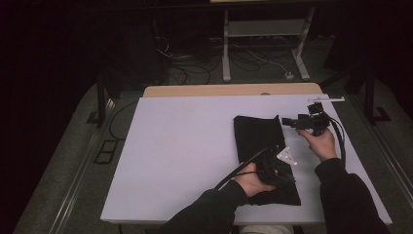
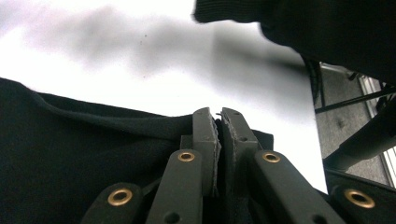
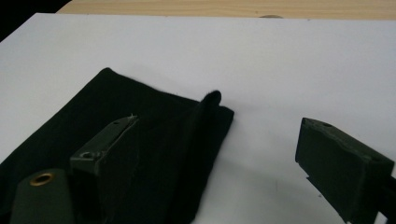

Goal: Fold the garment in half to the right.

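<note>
The left hand-held gripper (image 2: 219,122) is clamped on the black cloth (image 1: 260,139) lying on the white surface (image 1: 180,146); the right hand-held gripper (image 3: 219,158) hangs wide open, nothing between its jaws.

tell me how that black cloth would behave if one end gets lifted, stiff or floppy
Probably floppy: the black cloth lies flat on the table with a soft raised fold. It looks light, since the left gripper pinches just an edge. Likely to drag rather than slide cleanly.
</note>
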Demonstrator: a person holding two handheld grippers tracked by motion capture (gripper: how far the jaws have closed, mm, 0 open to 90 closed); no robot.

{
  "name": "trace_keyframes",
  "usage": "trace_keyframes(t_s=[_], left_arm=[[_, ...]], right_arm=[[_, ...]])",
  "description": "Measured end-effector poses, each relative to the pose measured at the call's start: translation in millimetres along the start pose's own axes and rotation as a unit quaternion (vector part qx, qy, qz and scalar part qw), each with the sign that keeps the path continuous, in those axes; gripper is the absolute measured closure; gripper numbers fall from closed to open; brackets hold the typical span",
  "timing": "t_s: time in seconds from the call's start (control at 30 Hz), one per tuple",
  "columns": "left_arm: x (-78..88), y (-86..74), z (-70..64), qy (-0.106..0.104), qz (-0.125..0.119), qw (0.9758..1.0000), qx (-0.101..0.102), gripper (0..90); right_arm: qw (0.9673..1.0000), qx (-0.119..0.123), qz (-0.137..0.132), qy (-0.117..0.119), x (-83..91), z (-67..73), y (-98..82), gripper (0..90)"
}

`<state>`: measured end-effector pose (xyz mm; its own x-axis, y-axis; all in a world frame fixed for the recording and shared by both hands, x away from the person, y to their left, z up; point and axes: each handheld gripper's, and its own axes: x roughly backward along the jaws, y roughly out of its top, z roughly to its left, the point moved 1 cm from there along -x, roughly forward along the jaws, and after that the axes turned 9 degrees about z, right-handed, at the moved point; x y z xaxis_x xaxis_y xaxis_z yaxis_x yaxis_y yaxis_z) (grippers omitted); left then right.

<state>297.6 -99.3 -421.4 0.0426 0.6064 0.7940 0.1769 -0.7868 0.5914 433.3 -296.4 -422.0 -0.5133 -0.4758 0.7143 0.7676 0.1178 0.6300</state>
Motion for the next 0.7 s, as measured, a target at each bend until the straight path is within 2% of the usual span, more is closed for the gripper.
trace_keyframes(t_s=[0.1,0.23,0.33,0.43,0.53,0.6,0.67,0.7], left_arm=[[-3.8,4.1,-1.3,0.004,0.010,0.9999,-0.003,83.4],[-9.8,5.8,-0.8,-0.002,0.028,0.9995,0.011,83.2],[-13.5,4.1,3.0,-0.002,0.039,0.9992,0.011,79.5],[-12.2,1.8,3.0,-0.013,0.027,0.9992,0.025,67.3],[-3.9,0.2,1.8,-0.011,0.006,0.9994,0.032,53.7],[2.4,-1.2,0.6,0.006,-0.005,0.9994,0.035,43.5],[9.0,-3.7,1.0,0.000,-0.016,0.9992,0.035,30.6],[12.3,-4.8,1.4,-0.004,-0.024,0.9990,0.038,27.7]], right_arm=[[1.0000,0.001,-0.001,-0.002,9.2,0.4,-8.4,10.8],[0.9999,0.006,-0.009,0.003,22.6,4.4,-17.0,7.6],[0.9998,0.010,-0.017,0.009,31.2,8.3,-23.5,6.2],[0.9995,0.013,-0.024,0.016,38.2,12.5,-28.6,4.2],[0.9991,0.020,-0.030,0.022,43.5,16.8,-32.0,2.7],[0.9990,0.023,-0.030,0.025,45.8,19.0,-34.0,1.6],[0.9990,0.024,-0.030,0.025,47.6,20.4,-35.5,0.6],[0.9989,0.024,-0.031,0.026,48.5,21.1,-36.5,0.1]])
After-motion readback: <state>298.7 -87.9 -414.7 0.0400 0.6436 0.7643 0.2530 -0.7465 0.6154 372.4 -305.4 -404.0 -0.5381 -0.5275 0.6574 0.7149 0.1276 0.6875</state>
